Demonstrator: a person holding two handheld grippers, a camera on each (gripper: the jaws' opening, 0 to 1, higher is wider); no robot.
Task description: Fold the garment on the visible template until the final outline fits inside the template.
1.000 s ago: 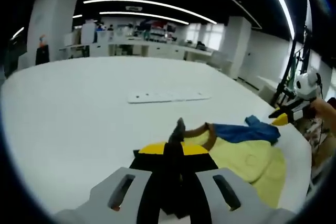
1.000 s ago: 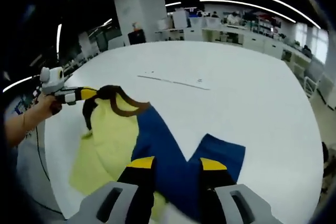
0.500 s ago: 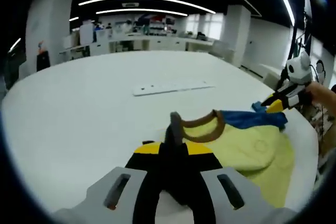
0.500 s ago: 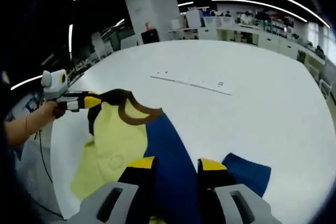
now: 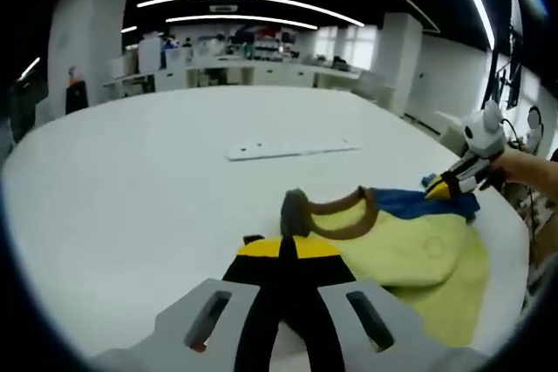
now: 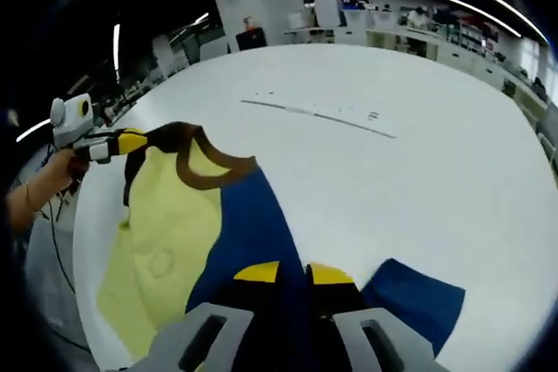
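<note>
Near one edge of the white table [image 5: 131,180] we see the garment [image 6: 174,233], a yellow and blue shirt with a brown collar [image 6: 205,167], spread partly flat and held at two ends. In the left gripper view, the left gripper [image 5: 290,246] has its yellow-tipped jaws pressed together on the collar end of the garment, with the brown band curving up just past the tips. The yellow cloth [image 5: 410,254] lies to the right of it, and a blue part [image 5: 414,202] runs toward the right gripper [image 5: 442,185], held in a hand [image 5: 523,167] at the table's far right edge. In the right gripper view, the right gripper [image 6: 292,272] pinches the blue cloth between closed jaws; a blue sleeve [image 6: 414,302] lies flat to the right of it. The left gripper [image 6: 131,141] shows at the collar near the table's left edge. A thin pale strip [image 5: 292,147] with small dark marks lies farther in on the table, well apart from the garment.
</note>
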